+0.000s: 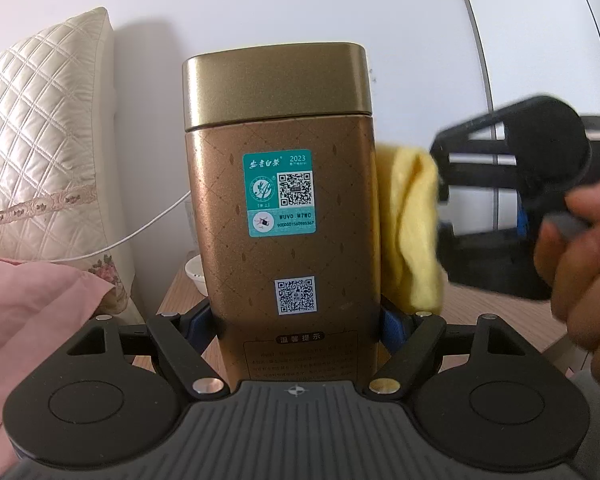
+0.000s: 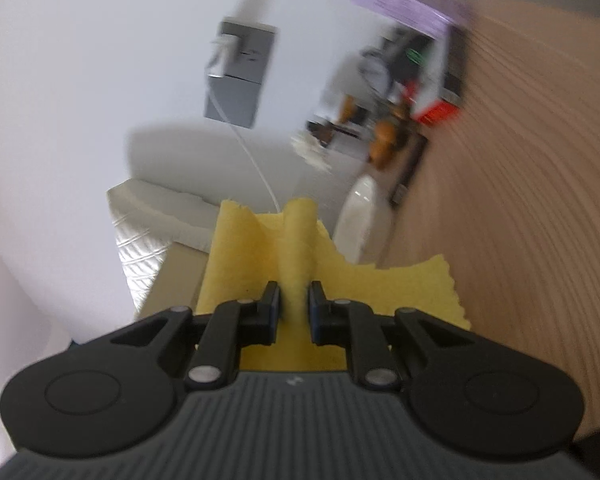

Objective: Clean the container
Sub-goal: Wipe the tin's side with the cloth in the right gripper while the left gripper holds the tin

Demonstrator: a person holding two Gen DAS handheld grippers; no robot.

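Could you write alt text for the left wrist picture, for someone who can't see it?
A tall gold tin with its lid on stands upright, gripped near its base by the left claw. Beside its right side, the right claw, held in a person's hand, brings a yellow cloth. A quilted pillow lies at left.

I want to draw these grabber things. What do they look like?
Both match: the left gripper and right gripper are black with round side discs, silver rivets, blue pads inside the fingers and a ribbed grey body with a small white star-like mark.
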